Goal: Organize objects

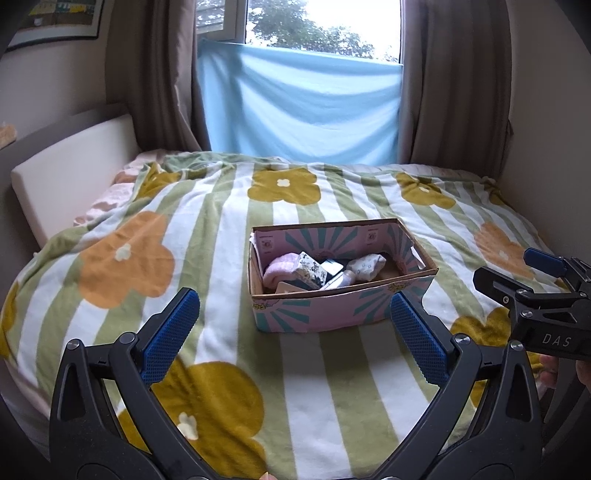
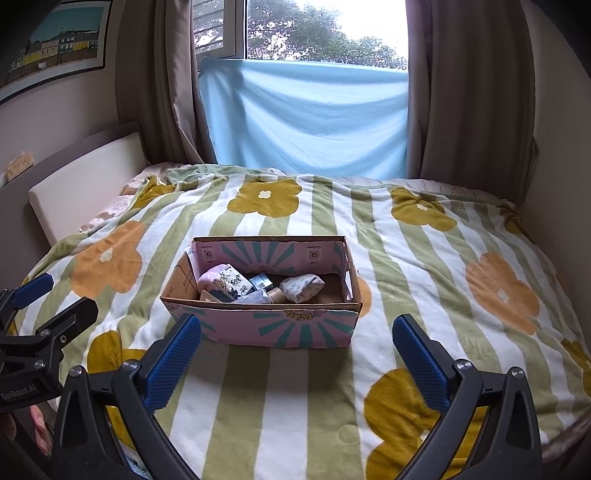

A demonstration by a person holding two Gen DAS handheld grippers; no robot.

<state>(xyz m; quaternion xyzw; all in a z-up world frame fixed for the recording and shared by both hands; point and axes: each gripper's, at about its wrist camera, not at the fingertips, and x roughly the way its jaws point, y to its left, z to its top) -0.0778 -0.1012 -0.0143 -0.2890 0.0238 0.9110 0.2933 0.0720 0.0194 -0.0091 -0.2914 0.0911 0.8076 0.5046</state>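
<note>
With the left gripper [image 1: 295, 325] and right gripper [image 2: 295, 347] both wide-jawed and empty, the pink-and-teal cardboard box [image 2: 280, 328] of jumbled items at 12 o'clock may tip or slide on the soft striped flower blanket [image 2: 424, 258] if nudged.

Daylit curtained window [image 2: 325, 29] behind bed [image 2: 424, 258]

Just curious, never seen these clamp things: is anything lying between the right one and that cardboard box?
Nothing but blanket. In the right wrist view the stretch from the open right gripper to the box is bare.
</note>
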